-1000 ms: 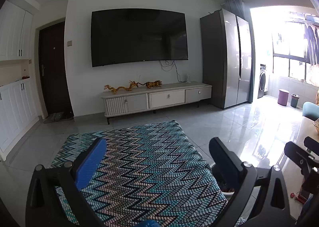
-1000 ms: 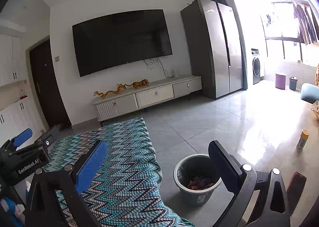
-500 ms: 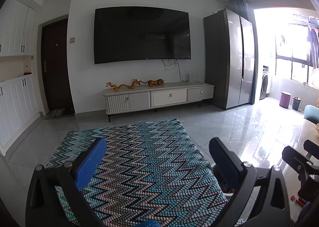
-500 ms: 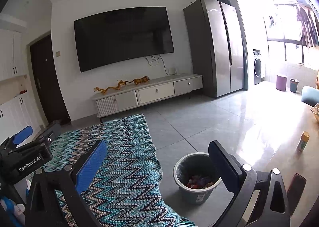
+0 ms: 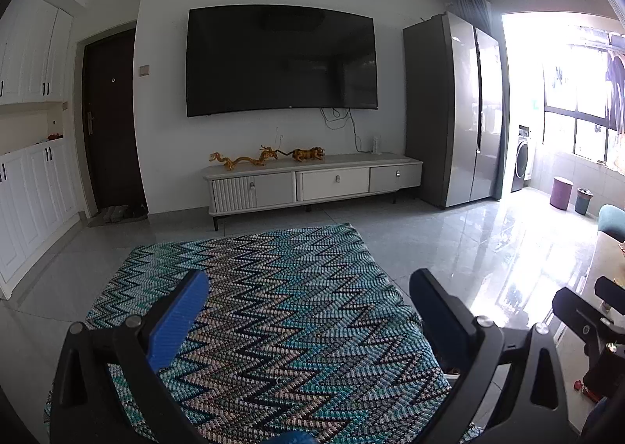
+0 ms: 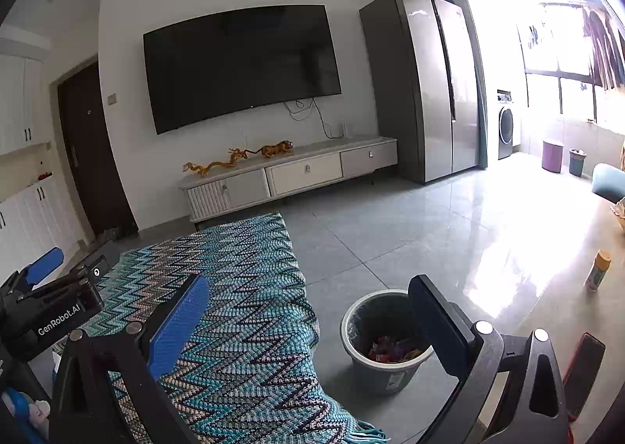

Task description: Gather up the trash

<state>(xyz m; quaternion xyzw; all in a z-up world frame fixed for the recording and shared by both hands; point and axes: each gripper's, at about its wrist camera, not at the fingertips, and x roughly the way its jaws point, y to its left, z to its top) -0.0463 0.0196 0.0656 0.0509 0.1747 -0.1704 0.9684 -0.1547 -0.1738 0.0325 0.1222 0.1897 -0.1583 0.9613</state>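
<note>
Grey-tiled living room, wall-mounted TV (image 5: 281,59) above a low white cabinet (image 5: 312,182), tall steel fridge (image 5: 457,112) at right. From the left wrist: left gripper (image 5: 308,311) spread wide, nothing between the blue pads (image 5: 177,323), hanging over a zigzag blanket (image 5: 265,307) in teal and grey. Part of the other gripper at the right edge. From the right wrist: right gripper (image 6: 308,311) equally wide and holding nothing, left finger over the same blanket (image 6: 242,307), right finger in front of a grey trash bin (image 6: 384,342). Bin upright on the floor just beside the blanket's edge, colourful wrappers (image 6: 390,350) inside. Small yellow-capped bottle (image 6: 597,270) standing on the worktop (image 6: 554,311) at right, well apart from the bin. Left gripper (image 6: 43,287) visible at far left.
</note>
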